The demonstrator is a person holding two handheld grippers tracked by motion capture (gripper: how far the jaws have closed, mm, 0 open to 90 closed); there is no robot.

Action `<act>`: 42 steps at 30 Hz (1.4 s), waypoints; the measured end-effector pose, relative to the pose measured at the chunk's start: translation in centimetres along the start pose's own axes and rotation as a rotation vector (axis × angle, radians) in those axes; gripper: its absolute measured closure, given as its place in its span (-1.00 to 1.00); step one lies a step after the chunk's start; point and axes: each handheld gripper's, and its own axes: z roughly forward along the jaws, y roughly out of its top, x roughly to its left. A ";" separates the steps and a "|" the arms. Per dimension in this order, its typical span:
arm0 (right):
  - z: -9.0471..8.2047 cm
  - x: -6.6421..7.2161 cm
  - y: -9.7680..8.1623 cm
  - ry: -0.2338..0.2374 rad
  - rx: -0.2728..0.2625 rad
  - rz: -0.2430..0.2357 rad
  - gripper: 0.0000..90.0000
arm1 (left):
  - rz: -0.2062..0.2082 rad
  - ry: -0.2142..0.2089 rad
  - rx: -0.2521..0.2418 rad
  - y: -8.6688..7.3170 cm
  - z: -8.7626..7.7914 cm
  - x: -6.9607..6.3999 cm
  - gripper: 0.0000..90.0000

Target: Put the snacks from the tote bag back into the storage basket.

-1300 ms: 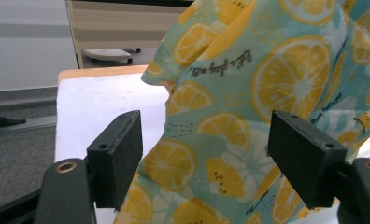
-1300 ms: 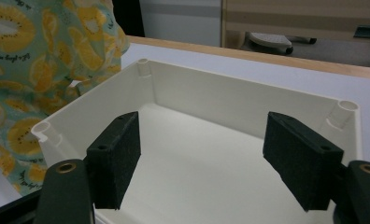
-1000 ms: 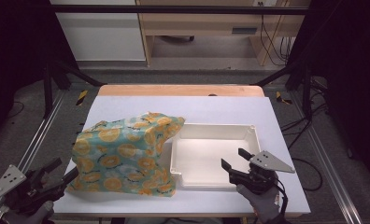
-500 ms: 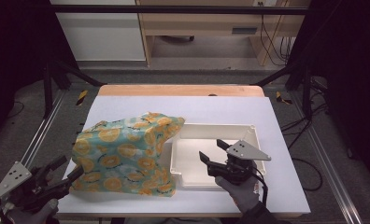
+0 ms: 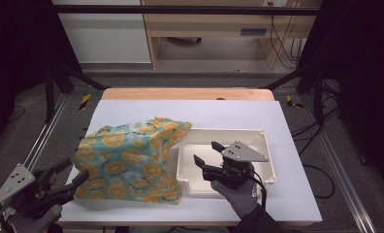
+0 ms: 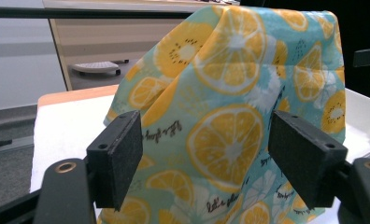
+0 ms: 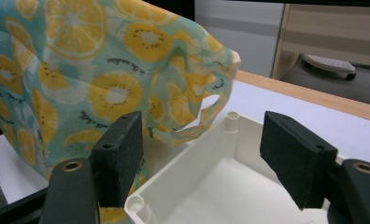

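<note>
A teal cloth printed with orange slices (image 5: 132, 158) is draped in a raised heap on the white table's left half, one edge hanging over the rim of a shallow white tray (image 5: 265, 141). My left gripper (image 5: 72, 175) is open at the front left corner, close to the cloth's lower left edge; in the left gripper view the cloth (image 6: 230, 121) rises just beyond the gap (image 6: 204, 156). My right gripper (image 5: 208, 154) is open over the tray's front left part, jaws pointing at the cloth. The right gripper view shows the tray corner (image 7: 211, 168) and cloth (image 7: 80, 79) behind the gap (image 7: 204, 154).
The white table sheet (image 5: 219, 114) ends at a wooden strip (image 5: 187, 93) along the far side. Black frame rails (image 5: 44, 141) run down both sides of the table. A wooden cabinet (image 5: 204, 24) stands on the floor beyond.
My right gripper has moved left from the tray's right front corner, across the tray toward the cloth. My left gripper has crept slightly right and forward toward the cloth's edge.
</note>
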 end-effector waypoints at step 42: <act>6.7 7.6 3.6 0.222 0.042 -0.040 0.30 | -0.004 -0.017 0.014 2.3 1.6 -0.3 0.47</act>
